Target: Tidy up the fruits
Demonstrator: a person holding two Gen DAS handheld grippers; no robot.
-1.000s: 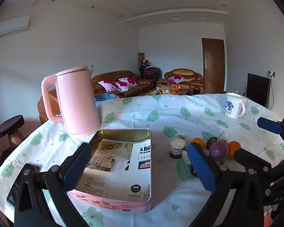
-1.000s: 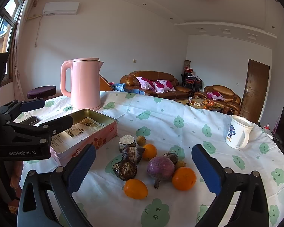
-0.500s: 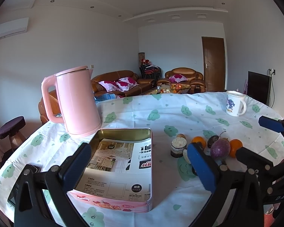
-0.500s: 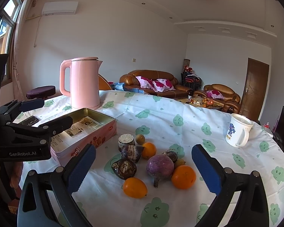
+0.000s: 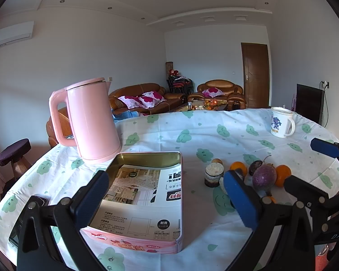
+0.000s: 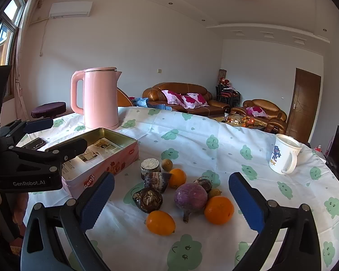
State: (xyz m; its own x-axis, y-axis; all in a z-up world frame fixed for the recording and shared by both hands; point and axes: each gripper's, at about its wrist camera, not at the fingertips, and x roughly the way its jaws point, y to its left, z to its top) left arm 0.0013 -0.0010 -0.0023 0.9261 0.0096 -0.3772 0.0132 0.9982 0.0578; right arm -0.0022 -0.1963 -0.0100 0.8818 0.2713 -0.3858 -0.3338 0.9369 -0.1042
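Both the left gripper (image 5: pixel 165 199) and right gripper (image 6: pixel 169 197) are spread wide, holding nothing. The orange (image 6: pixel 218 210) looks round and firm; pinch its middle gently.

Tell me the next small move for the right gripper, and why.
Probably lower the right gripper onto the nearest orange fruit. Both grippers are open and hold nothing, all the fruit lies loose on the tablecloth, and the pink tin to the left has only printed paper inside. This fruit sits at the front of the pile with free space around it, so it looks easiest to grasp first.
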